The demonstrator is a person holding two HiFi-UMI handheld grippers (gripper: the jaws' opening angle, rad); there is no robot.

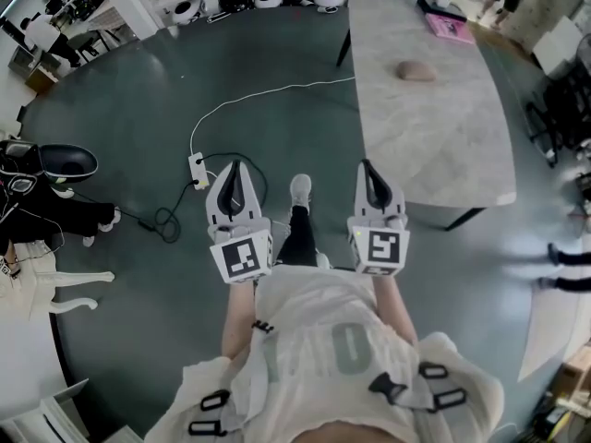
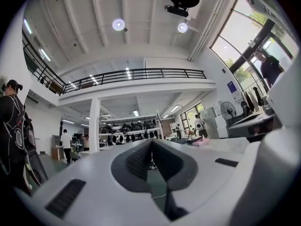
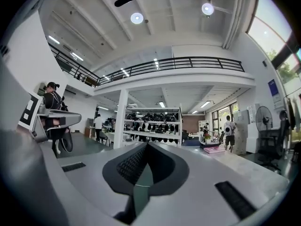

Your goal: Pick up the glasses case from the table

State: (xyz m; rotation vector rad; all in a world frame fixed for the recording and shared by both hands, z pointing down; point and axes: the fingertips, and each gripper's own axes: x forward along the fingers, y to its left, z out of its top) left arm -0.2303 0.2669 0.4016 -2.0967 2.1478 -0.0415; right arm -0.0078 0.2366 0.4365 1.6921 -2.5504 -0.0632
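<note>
Here, glasses case (image 1: pixel 416 70): a rounded brownish-pink case lying alone on a bare stretch of the pale stone-patterned table (image 1: pixel 462 155), in the upper right of the head view.
Table top: it runs from top centre down to the right middle of the frame, and a pink book (image 1: pixel 450 28) lies at its far end, above the case in the frame.
Left gripper (image 1: pixel 235 166): lower centre-left, over the dark green floor, with its jaws closed tip to tip and nothing between them.
Right gripper (image 1: pixel 367 166): lower centre, jaws likewise pressed together and empty, its tips just beside the table's near left edge in the frame.
Case to tools: the case sits well apart from both, up and to the right of the right gripper's tips and farther again from the left gripper. Neither tool touches the case.
Floor: a power strip (image 1: pixel 197 166) on a white cable lies left of the left gripper, and the person's shoe (image 1: pixel 300 190) shows between the two grippers.
</note>
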